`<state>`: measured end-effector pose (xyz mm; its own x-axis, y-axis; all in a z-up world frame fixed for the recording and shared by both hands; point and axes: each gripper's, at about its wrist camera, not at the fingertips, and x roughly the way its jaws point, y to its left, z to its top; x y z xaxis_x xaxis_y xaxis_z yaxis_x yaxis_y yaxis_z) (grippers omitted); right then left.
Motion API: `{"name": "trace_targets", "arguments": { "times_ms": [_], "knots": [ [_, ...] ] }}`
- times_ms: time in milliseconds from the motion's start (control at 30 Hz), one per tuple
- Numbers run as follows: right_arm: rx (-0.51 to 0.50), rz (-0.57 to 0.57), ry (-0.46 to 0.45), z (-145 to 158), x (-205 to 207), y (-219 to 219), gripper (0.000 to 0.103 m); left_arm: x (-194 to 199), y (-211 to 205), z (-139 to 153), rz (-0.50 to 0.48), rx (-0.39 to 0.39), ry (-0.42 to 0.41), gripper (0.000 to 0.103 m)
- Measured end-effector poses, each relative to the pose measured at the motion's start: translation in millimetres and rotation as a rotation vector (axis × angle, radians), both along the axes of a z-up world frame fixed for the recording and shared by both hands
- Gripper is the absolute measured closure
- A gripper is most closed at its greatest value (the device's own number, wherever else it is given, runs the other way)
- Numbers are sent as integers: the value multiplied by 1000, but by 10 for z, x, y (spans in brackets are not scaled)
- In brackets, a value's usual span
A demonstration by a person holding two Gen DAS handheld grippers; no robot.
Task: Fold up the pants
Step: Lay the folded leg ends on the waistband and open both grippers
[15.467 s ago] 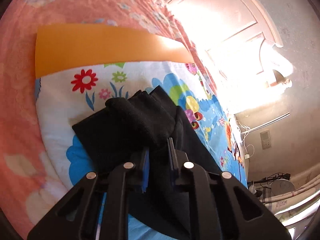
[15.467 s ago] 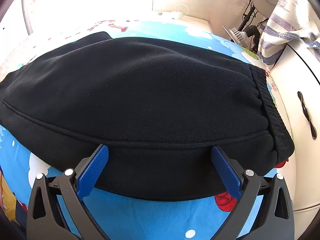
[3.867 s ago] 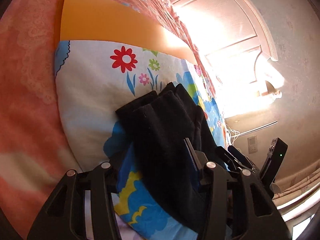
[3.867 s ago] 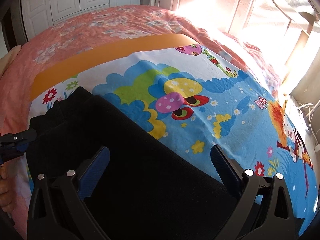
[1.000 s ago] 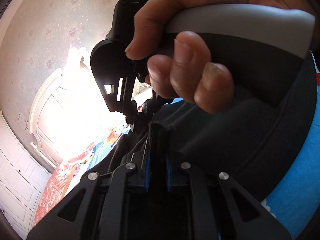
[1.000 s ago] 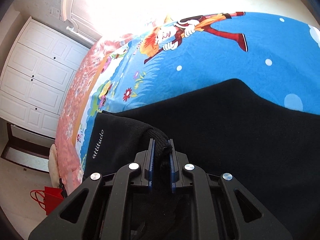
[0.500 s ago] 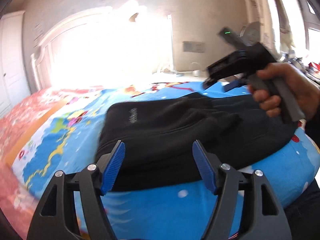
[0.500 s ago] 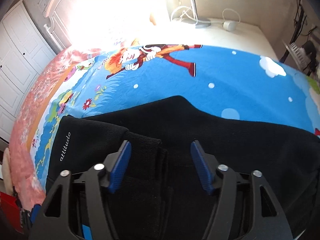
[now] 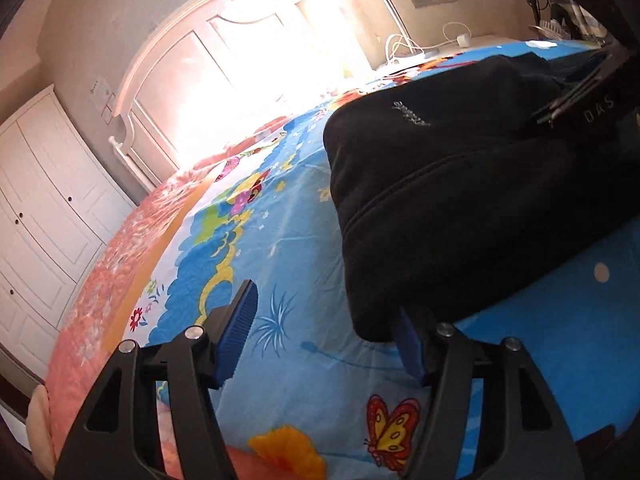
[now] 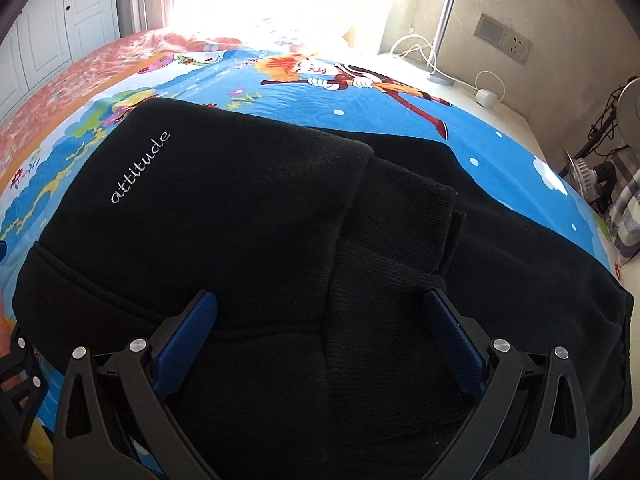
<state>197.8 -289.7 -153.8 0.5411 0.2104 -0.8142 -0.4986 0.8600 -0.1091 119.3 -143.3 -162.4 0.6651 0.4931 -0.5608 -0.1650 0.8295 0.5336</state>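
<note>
Black pants [image 10: 248, 216] lie folded on the bed, the word "attitude" stitched near their left end and the ribbed cuffs [image 10: 404, 220] laid on top. My right gripper [image 10: 320, 334] hovers over the near part of the pile. Its jaws are opening wide, with cloth under them and no pad pressing on it. In the left wrist view the pants [image 9: 460, 200] fill the right half. My left gripper [image 9: 324, 334] stands open at their near left corner, its right finger [image 9: 410, 346] just beside the fabric edge. The right gripper's black body [image 9: 592, 96] shows at the upper right.
A blue cartoon bedsheet [image 9: 260, 264] covers the bed, with an orange band and a pink coverlet [image 9: 112, 264] to the left. Behind stand a white headboard [image 9: 180, 80], a white wardrobe [image 9: 36, 208], a wall socket [image 10: 504, 38], cables and a charger [image 10: 486, 96].
Both grippers were shut on the pants' cuffs a second ago; both have let go and opened. The left one has swung out to the pile's left corner, the right one has drawn back.
</note>
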Motion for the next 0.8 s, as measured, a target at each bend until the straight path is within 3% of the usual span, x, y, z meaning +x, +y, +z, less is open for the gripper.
{"name": "trace_targets", "arguments": {
  "times_ms": [33,67,100,200,300,467,533,633,700,733,800],
  "knots": [
    [-4,-2,5,-1,7,6,4,-44,-50,-43,-50,87,-2,33],
    [-8,-2,5,-3,10,9,4,-52,-33,-73,-76,124,-1,33],
    [-10,-1,0,-8,4,7,4,-49,10,-49,-79,92,-4,32],
    [-7,1,-6,-11,-5,7,4,-57,207,115,-75,-125,14,31],
    [1,1,5,-5,24,2,4,-252,263,363,-99,-291,30,40],
    [9,-11,-16,4,-12,11,4,-542,386,848,-77,-747,-142,37],
    [19,-11,-22,12,-18,10,4,-406,327,938,-77,-843,-159,30],
    [35,-5,-28,18,-36,-12,4,-65,193,975,-80,-804,-178,30],
    [45,-5,-17,34,-27,-25,4,226,147,852,-21,-759,-128,36],
    [48,-3,-13,37,-24,-31,4,340,158,756,-14,-773,-114,39],
    [56,-1,-6,39,-19,-44,4,522,154,527,11,-769,-48,38]
  ]
}}
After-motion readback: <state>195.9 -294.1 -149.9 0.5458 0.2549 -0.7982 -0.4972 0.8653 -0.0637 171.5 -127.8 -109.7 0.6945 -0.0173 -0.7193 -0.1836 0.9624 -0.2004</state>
